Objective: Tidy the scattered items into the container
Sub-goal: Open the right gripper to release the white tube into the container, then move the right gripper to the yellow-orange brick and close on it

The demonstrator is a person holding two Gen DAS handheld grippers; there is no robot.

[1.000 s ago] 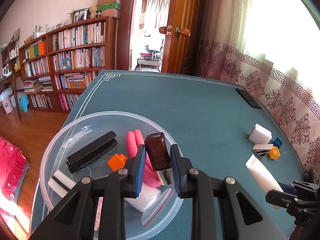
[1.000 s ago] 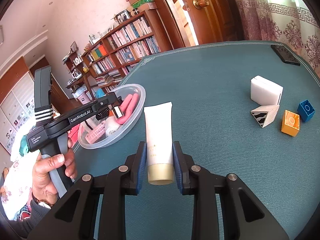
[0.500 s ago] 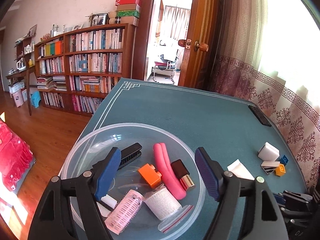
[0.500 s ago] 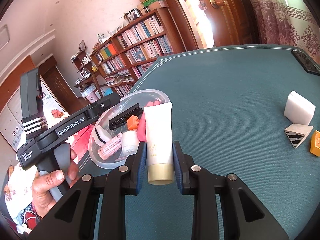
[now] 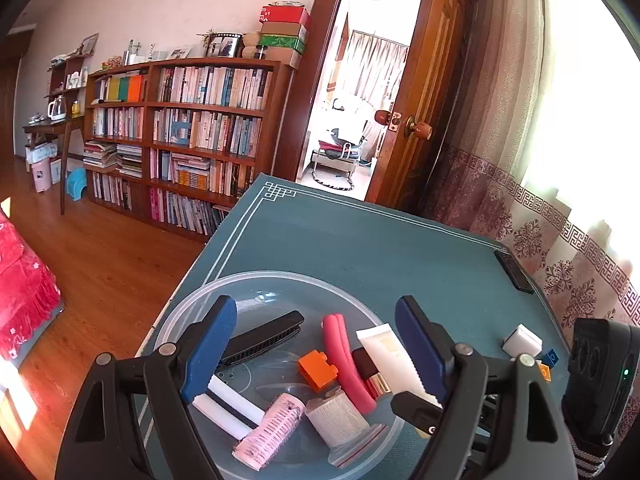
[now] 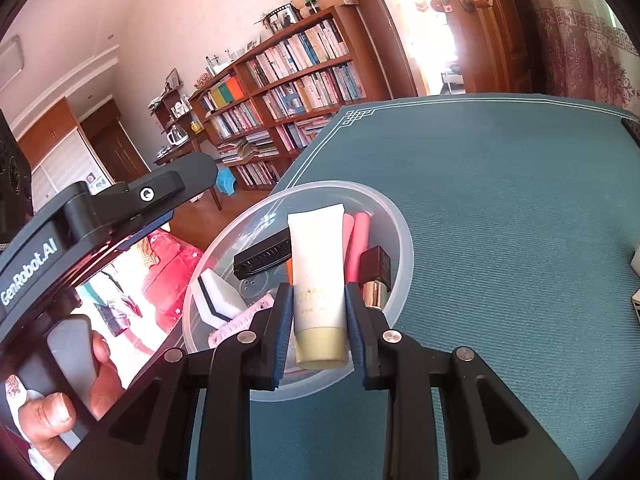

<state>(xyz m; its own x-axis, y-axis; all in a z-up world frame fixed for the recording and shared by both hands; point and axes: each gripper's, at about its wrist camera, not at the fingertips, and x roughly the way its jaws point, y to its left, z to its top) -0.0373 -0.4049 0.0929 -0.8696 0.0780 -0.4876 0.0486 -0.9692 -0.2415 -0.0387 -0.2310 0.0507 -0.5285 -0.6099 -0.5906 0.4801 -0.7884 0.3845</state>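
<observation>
One tube (image 6: 318, 276) sits pinched in my right gripper (image 6: 318, 322), low in the frame's centre over the clear bowl (image 6: 404, 248), so I lower it before releasing, while my left gripper (image 5: 316, 346) hangs wide open and empty above the bowl's contents.

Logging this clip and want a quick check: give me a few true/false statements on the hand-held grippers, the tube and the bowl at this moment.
1. The right hand-held gripper is clamped on the white tube. True.
2. The left hand-held gripper grips the orange block. False: it is open and empty.
3. The tube is over the clear bowl. True.
4. The black comb lies on the table outside the bowl. False: it is in the bowl.
</observation>
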